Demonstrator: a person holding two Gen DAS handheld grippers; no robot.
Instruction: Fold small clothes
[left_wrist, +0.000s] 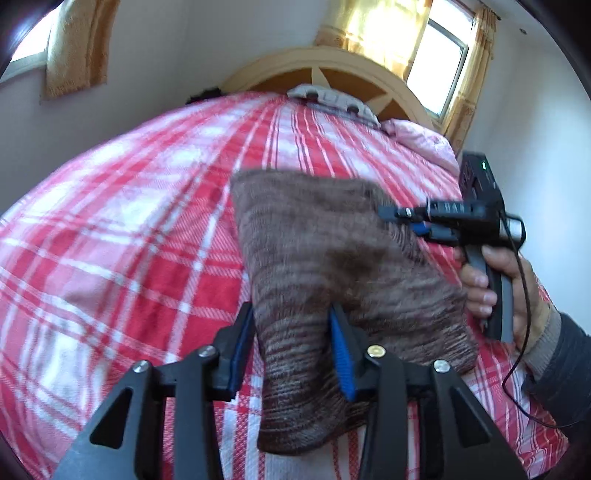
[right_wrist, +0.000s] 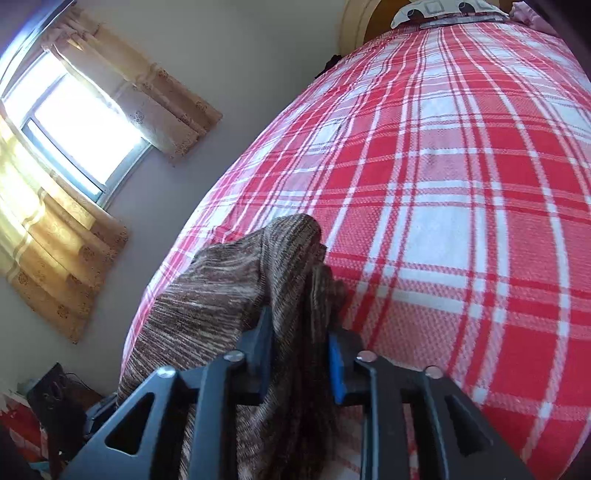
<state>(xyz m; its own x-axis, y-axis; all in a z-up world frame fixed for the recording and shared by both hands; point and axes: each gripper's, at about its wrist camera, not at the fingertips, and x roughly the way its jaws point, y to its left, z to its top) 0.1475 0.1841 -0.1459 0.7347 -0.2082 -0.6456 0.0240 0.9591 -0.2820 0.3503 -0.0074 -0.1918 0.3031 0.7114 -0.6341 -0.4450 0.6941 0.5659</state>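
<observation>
On the plaid bedspread (left_wrist: 122, 236) lies a folded, brown-striped knit garment (left_wrist: 332, 251)

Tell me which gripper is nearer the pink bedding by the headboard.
Right. The right gripper sits farther up the bed, toward the pink bedding; the left gripper is back at the brown knit's near end.

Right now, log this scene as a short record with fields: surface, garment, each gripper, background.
surface: bed with red and white plaid cover
garment: brown striped knit, lying partly folded on the cover
left gripper: jaws apart, knit edge between them, not pinched
right gripper: jaws apart, bunched knit between them, not pinched
right hand: holding the gripper handle
background: wooden headboard, window with yellow curtains
</observation>
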